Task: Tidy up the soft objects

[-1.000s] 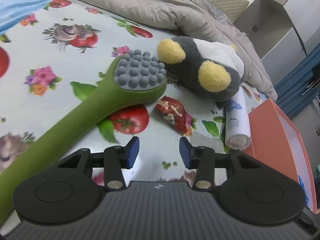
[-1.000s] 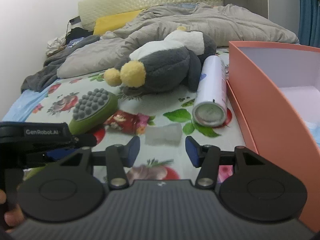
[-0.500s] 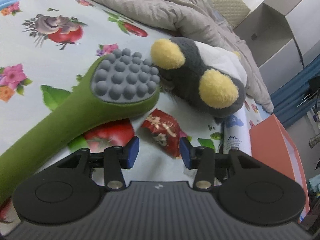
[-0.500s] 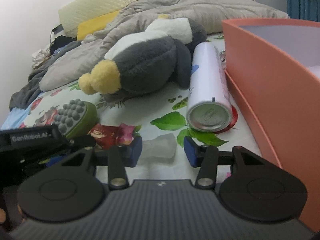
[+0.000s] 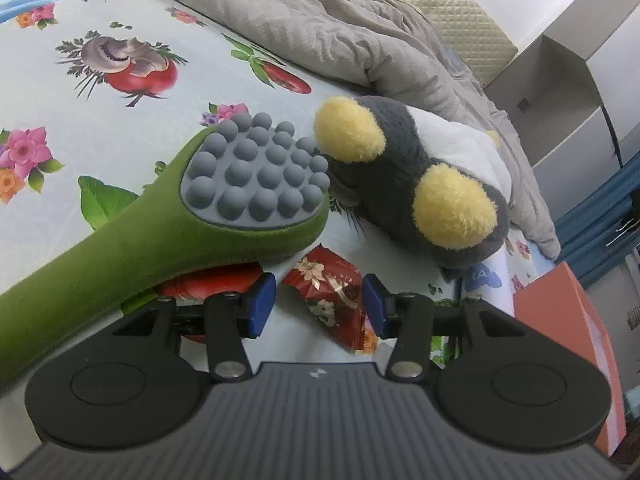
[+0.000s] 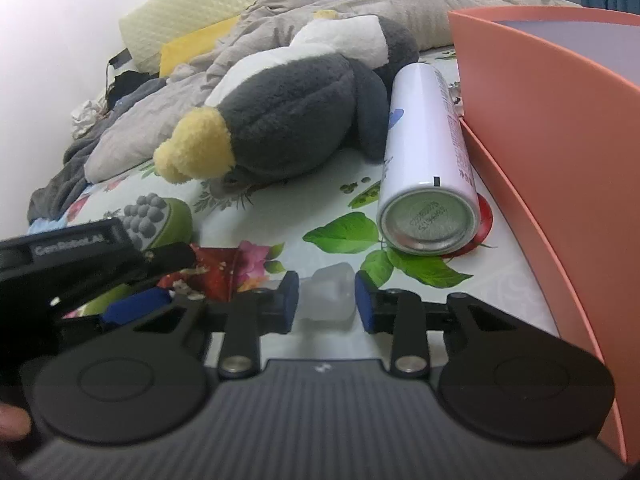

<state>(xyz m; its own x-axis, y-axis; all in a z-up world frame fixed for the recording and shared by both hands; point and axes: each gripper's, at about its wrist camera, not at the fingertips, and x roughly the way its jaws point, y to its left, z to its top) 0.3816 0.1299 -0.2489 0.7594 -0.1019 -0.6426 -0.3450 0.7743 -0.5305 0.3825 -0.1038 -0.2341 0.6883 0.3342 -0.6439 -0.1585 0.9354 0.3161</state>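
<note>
A grey, white and yellow plush penguin (image 5: pixel 420 176) lies on the flowered bed sheet; it also shows in the right wrist view (image 6: pixel 296 108). My left gripper (image 5: pixel 319 306) is open, its fingers on either side of a red snack wrapper (image 5: pixel 332 292). A green massage hammer with grey knobs (image 5: pixel 248 184) lies just left of it. My right gripper (image 6: pixel 325 300) is open around a small translucent white lump (image 6: pixel 330 294), jaws apart from it. The left gripper (image 6: pixel 92 264) shows at the left of the right wrist view.
A white spray can (image 6: pixel 428 184) lies beside an orange box (image 6: pixel 560 140) on the right. A crumpled grey blanket (image 5: pixel 340 36) and pillows (image 6: pixel 192 28) fill the back of the bed.
Both grippers moved forward and lower. The left now straddles the red wrapper; the right now straddles the translucent lump. Both stay open.
</note>
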